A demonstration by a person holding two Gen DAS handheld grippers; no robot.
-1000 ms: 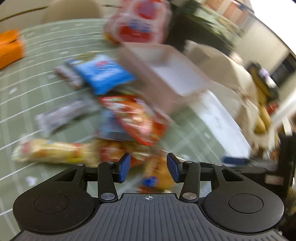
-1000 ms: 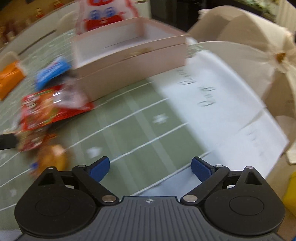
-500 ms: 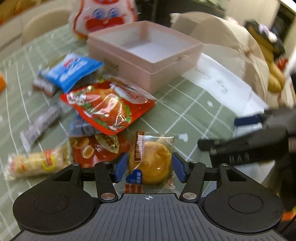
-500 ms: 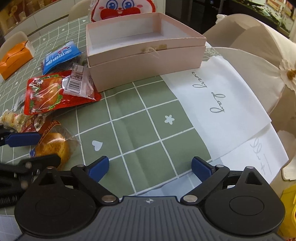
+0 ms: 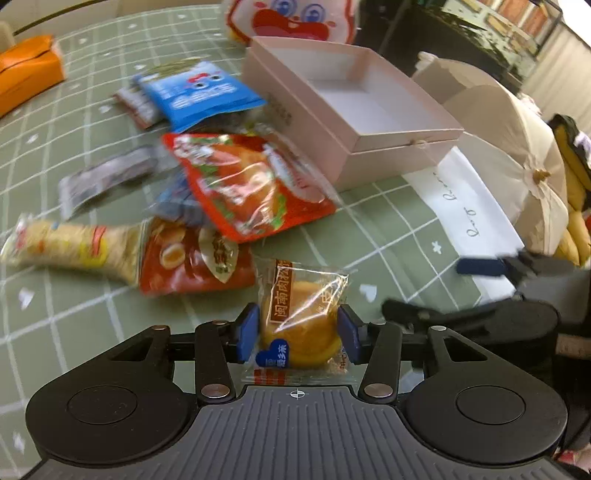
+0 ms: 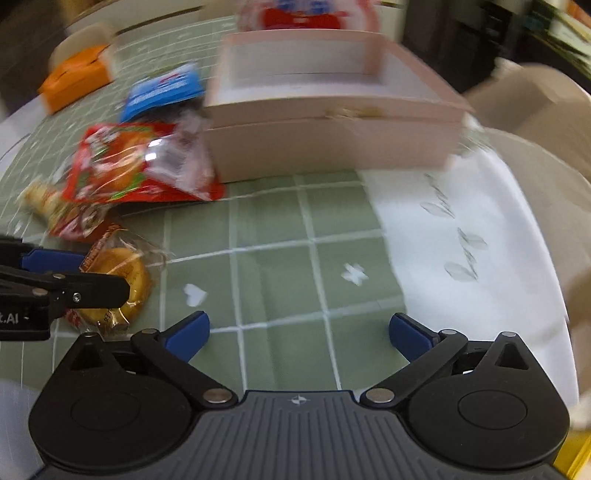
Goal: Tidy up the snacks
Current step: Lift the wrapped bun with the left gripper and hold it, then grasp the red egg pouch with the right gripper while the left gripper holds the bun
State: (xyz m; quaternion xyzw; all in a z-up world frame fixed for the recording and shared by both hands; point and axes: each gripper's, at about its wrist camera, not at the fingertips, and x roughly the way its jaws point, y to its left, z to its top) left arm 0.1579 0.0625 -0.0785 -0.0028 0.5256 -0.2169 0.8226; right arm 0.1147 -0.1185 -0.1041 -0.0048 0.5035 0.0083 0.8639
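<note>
My left gripper (image 5: 298, 334) is shut on a wrapped round yellow cake (image 5: 301, 325), its blue pads against both sides of the packet; the cake also shows in the right wrist view (image 6: 118, 286). Behind it lies a heap of snacks: a red packet (image 5: 247, 184), a blue packet (image 5: 199, 96), a red noodle-type packet (image 5: 188, 262) and a long yellow packet (image 5: 70, 245). An empty pink box (image 5: 354, 107) stands open at the back right. My right gripper (image 6: 297, 330) is open and empty over the green checked cloth, in front of the pink box (image 6: 332, 122).
An orange box (image 5: 26, 74) sits at the far left. A red-and-white cartoon bag (image 5: 291, 18) stands behind the pink box. White paper (image 5: 469, 206) with writing lies to the right, next to a beige padded chair (image 5: 506, 147).
My left gripper has closed in on the yellow cake and now grips it. The right gripper has moved forward toward the pink box, still open.
</note>
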